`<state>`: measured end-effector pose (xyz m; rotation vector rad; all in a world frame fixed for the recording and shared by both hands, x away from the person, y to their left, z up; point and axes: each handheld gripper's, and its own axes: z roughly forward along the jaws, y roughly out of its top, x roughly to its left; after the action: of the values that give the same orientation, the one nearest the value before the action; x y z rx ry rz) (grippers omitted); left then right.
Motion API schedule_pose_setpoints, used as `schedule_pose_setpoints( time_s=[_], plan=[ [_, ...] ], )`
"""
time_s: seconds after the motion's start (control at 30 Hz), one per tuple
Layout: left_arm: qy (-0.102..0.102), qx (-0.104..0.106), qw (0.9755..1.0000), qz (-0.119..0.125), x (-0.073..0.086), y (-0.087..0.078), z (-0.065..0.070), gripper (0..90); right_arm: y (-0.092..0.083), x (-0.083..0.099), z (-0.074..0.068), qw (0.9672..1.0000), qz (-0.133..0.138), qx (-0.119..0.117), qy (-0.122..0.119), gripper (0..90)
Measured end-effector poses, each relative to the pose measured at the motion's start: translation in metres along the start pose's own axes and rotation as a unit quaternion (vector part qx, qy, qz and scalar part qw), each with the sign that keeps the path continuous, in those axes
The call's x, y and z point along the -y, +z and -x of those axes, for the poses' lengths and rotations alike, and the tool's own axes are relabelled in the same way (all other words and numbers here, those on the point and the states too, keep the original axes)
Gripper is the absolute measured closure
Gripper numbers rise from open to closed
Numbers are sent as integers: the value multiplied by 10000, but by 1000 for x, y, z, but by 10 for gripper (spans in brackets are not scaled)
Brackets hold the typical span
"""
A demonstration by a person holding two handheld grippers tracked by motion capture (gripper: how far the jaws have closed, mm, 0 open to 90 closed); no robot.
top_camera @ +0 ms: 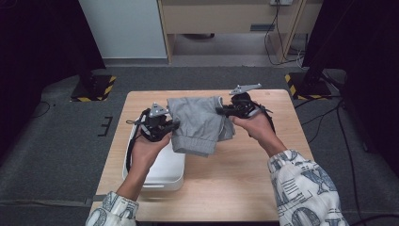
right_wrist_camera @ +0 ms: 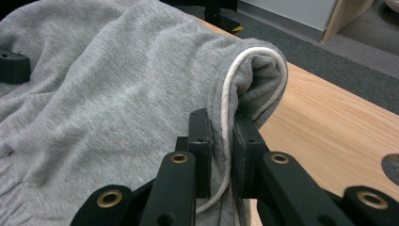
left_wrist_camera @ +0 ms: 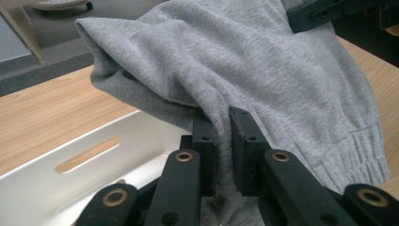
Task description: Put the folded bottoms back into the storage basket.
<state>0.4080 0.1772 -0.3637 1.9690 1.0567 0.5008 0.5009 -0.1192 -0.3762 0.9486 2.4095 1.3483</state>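
Folded grey knit sweatpants with ribbed cuff (top_camera: 197, 125) hang between both grippers above light wooden table (top_camera: 244, 188), partly over white plastic bin (top_camera: 162, 172). Left gripper (left_wrist_camera: 222, 136) clamped on fabric edge; right gripper (right_wrist_camera: 221, 141) clamped on edge with white drawstring (right_wrist_camera: 227, 94). Judgement: keep both hands level, equal tension so fold holds; centre over bin, lower slowly, release only once cloth rests inside.

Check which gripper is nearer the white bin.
Left. The left gripper holds the grey garment right above the white bin; the right gripper grips its other side, across the table.
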Motion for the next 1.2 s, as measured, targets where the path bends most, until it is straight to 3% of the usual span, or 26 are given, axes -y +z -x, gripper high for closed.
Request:
schedule_pose_setpoints(
  time_s=[0.27, 1.2],
  plan=[
    [29, -63, 10000, -12, 4, -10, -10, 813, 9, -9, -10, 9999, -41, -75, -83, 805],
    [-229, -207, 9995, 27, 24, -42, -47, 814, 44, -33, -42, 9990, -122, -361, -226, 805]
  ],
)
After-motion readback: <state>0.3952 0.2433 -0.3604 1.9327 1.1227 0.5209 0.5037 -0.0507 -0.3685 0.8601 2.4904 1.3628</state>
